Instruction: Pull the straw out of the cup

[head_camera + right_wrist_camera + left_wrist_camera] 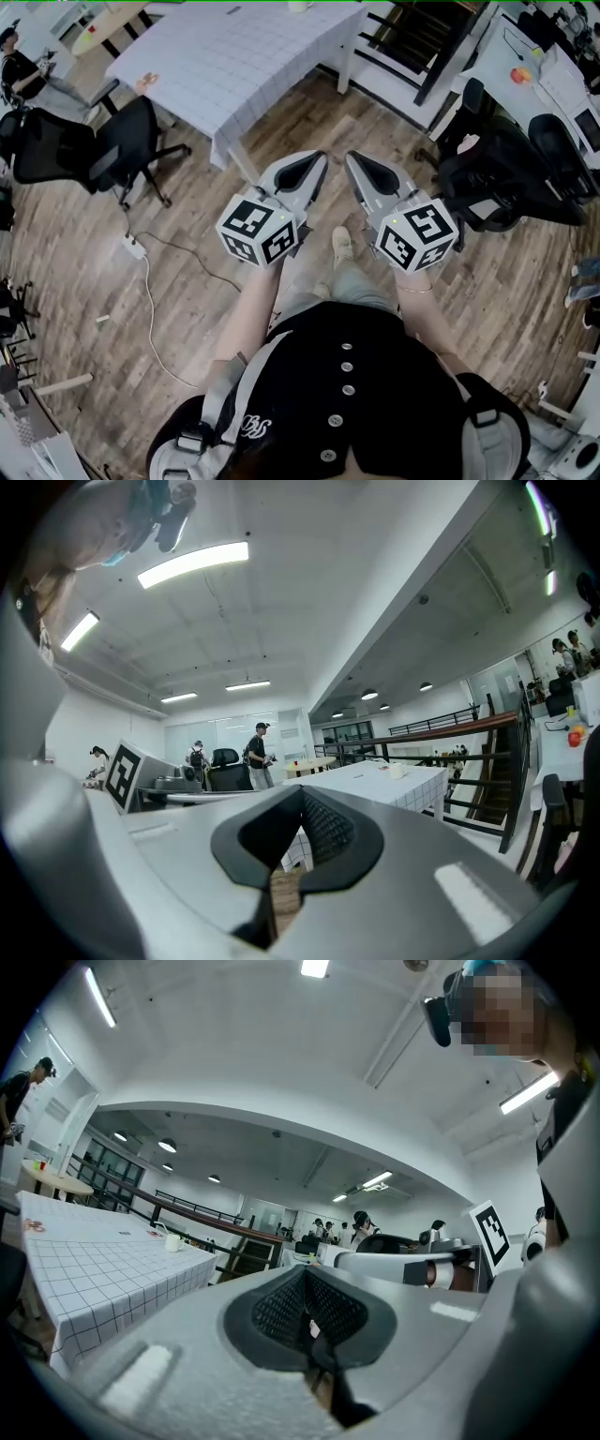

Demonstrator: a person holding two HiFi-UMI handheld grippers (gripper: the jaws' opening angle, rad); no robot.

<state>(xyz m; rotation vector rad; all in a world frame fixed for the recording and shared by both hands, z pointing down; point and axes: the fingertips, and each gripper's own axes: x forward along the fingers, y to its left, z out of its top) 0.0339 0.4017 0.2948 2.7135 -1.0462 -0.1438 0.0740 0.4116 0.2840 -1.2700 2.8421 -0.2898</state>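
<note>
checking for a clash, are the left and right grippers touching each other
Apart. The head view shows a strip of wooden floor between the left gripper and the right gripper.

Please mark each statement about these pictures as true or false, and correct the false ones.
1. The left tongs and the right tongs are both shut. True.
2. The right tongs grip a straw. False: nothing is between their jaws.
3. A table with a white checked cloth stands ahead of the person. True.
4. The floor is grey carpet. False: it is a wooden plank floor.
5. No chair stands near the table. False: a black office chair stands at its left in the head view.
</note>
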